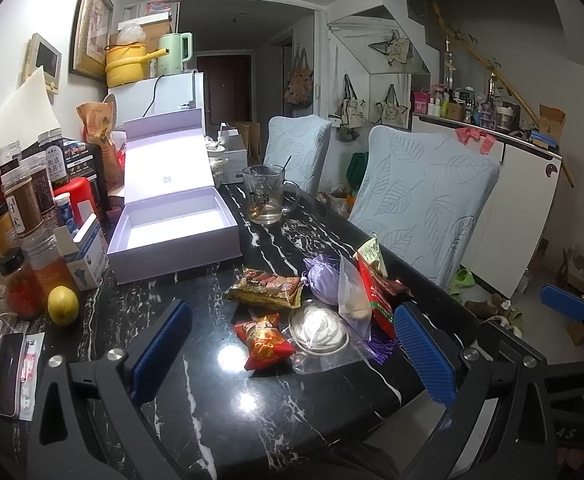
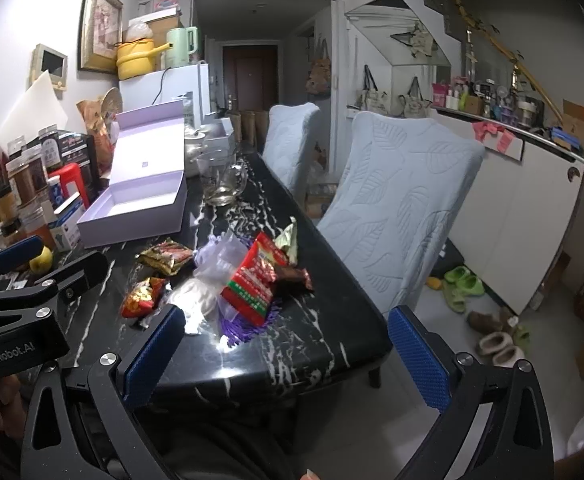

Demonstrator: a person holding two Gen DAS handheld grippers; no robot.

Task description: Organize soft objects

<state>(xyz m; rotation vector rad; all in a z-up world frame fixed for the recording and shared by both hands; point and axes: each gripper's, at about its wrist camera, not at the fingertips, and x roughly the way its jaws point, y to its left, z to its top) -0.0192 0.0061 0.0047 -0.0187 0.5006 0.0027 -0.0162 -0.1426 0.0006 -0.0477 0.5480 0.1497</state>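
- So both grippers, left gripper [image 1: 292, 354] and right gripper [image 2: 287, 354], hang wide open, holding nothing.
- Crinkly snack packets [image 1: 265, 340] and a lilac drawstring pouch [image 1: 324, 282] sit piled on the black marbled surface [image 1: 251, 420], near the open lavender cardboard box [image 1: 171, 236].

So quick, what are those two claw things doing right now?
Left gripper: open, holding nothing.
Right gripper: open, holding nothing.

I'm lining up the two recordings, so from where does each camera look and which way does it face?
Left wrist: on the left gripper, low over the table's near end, facing the snack packets and open box; shows its open fingers and the right gripper.
Right wrist: on the right gripper, further right, near the chairs; shows the left gripper.
Shared: table, packets, box, glass mug.
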